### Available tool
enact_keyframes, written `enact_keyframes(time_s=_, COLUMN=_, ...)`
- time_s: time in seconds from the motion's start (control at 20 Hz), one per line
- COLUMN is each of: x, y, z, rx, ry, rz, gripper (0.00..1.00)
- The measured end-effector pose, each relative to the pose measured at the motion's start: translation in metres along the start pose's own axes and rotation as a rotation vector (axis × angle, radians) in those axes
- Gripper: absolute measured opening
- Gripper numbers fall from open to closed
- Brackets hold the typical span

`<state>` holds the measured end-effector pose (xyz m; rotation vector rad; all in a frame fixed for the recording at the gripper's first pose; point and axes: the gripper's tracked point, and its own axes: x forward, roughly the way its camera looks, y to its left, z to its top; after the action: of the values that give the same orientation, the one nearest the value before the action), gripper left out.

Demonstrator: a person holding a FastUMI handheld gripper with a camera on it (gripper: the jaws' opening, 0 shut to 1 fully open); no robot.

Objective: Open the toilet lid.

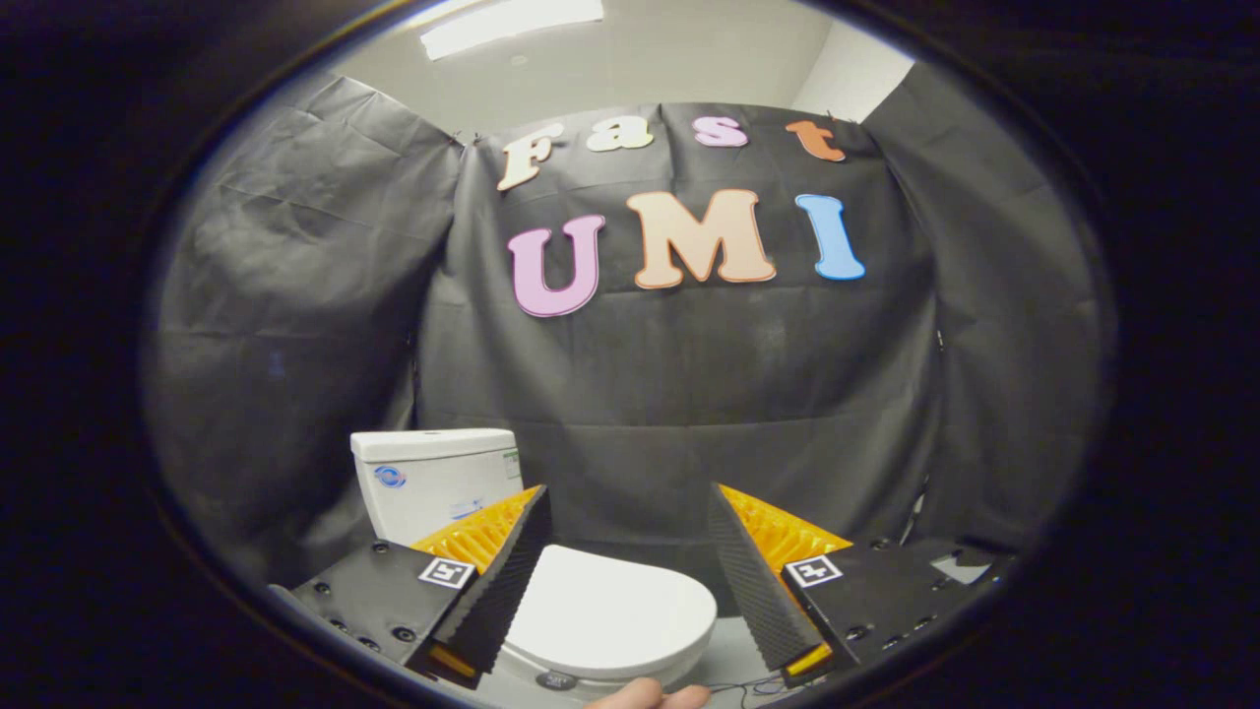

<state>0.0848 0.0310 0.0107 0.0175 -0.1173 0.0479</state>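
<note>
We judge the task as not yet begun: the lid [610, 611] lies flat and closed on the toilet, and nothing touches it. All the work is left, by our reckoning: reaching the lid's front edge, getting a finger under or against it, and swinging it up toward the tank [433, 478].

The gripper [630, 537] hovers above the toilet with its fingers spread wide and nothing between them but air. The lid shows through the gap, below and just ahead of the fingertips; it sits slightly left of the gap's middle, its left part hidden behind the left finger. The tank stands at the far left, against the booth's cloth wall [689, 394], its own cover on.

As for contents, the bowl is covered by the lid, so we cannot tell what is in it, nor in the tank.

A fingertip [645, 696] of a person's hand shows at the near edge, below the lid.
</note>
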Motion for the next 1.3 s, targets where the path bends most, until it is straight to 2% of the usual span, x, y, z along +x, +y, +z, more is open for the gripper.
enact_keyframes(time_s=0.2, x=0.007, y=0.021, z=-0.048, rx=0.013, ry=0.081, rz=-0.004, gripper=0.99)
enact_keyframes(time_s=0.55, x=-0.014, y=0.055, z=-0.124, rx=0.136, ry=0.169, rz=-0.068, gripper=0.99)
enact_keyframes(time_s=0.95, x=-0.039, y=0.101, z=-0.213, rx=0.460, ry=0.260, rz=-0.123, gripper=0.99)
enact_keyframes(time_s=1.15, x=-0.060, y=0.083, z=-0.268, rx=0.665, ry=0.320, rz=-0.258, gripper=0.99)
enact_keyframes(time_s=1.3, x=-0.072, y=0.063, z=-0.286, rx=0.862, ry=0.295, rz=-0.348, gripper=0.98)
